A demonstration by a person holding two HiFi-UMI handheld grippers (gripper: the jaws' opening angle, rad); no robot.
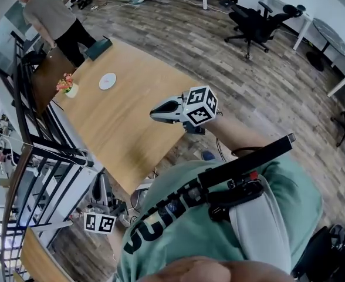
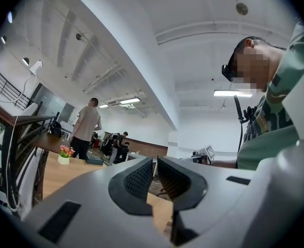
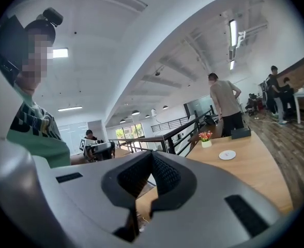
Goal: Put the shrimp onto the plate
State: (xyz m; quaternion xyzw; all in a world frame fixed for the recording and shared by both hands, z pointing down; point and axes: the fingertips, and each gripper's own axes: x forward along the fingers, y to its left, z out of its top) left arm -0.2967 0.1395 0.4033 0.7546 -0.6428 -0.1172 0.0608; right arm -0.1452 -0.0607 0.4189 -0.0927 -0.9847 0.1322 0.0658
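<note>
**Plate** (image 1: 107, 81): white, round, lying flat on the far part of the tabletop (image 1: 125, 128). Nothing can be made out on it at this range.

**Shrimp:** cannot be made out in any view.

**Right gripper** (image 1: 154, 114): jaws together, pads meeting at the tips, nothing between them. It is held in the air roughly level, over the tabletop's near right edge. Its tips point toward the plate, which is well apart from it. In the right gripper view the plate sits beyond the jaws and to their right.

**Left gripper** (image 2: 155, 163): jaws all but together, with a thin slit between the tips and nothing in it. In the head view it is low on the left, off the tabletop's near corner and beside the railing (image 1: 37, 151). It is farther from the plate than the right gripper is.

**Flower pot** (image 1: 68, 87): small, with pink and orange blooms, at the tabletop's left edge, near the plate but not touching it.

**Box** (image 1: 98, 47): dark, at the tabletop's far end, beyond the plate.

**Person** (image 1: 52, 13): standing at the far end of the tabletop, next to the box.

**Chair** (image 1: 253, 19): black office chair on the wood floor (image 1: 278, 81), well clear of the tabletop.
</note>
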